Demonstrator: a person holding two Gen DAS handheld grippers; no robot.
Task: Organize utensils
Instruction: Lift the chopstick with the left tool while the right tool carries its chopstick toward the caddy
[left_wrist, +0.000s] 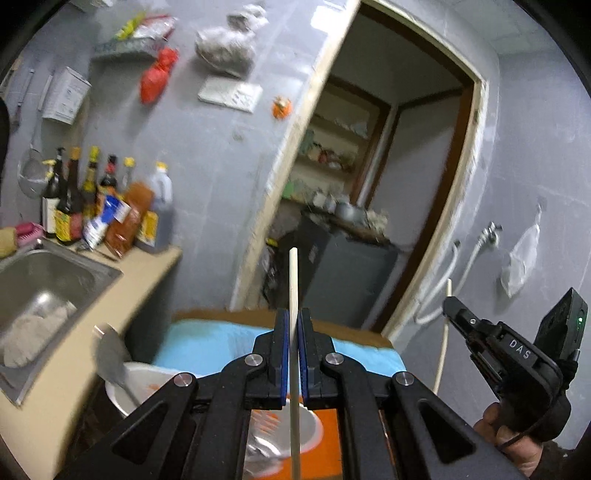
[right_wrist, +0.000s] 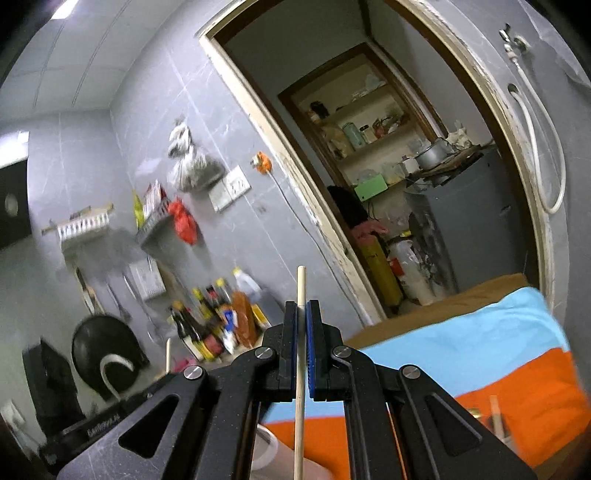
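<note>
My left gripper (left_wrist: 294, 314) is shut on a pale wooden chopstick (left_wrist: 293, 280) that stands upright between the blue pads, raised above the table. My right gripper (right_wrist: 303, 306) is shut on a second chopstick (right_wrist: 301, 288), also upright. The right gripper shows in the left wrist view (left_wrist: 452, 304) at the right, with its chopstick (left_wrist: 443, 343) running down through it. A white bowl (left_wrist: 144, 380) with a metal spoon (left_wrist: 109, 354) sits below the left gripper on the orange and blue cloth (left_wrist: 207, 343).
A steel sink (left_wrist: 48, 280) and counter with sauce bottles (left_wrist: 107, 206) are at left. A doorway (left_wrist: 388, 184) opens ahead onto shelves and a grey cabinet. The cloth-covered table (right_wrist: 480, 332) lies below right. A black wok (right_wrist: 103, 354) hangs at left.
</note>
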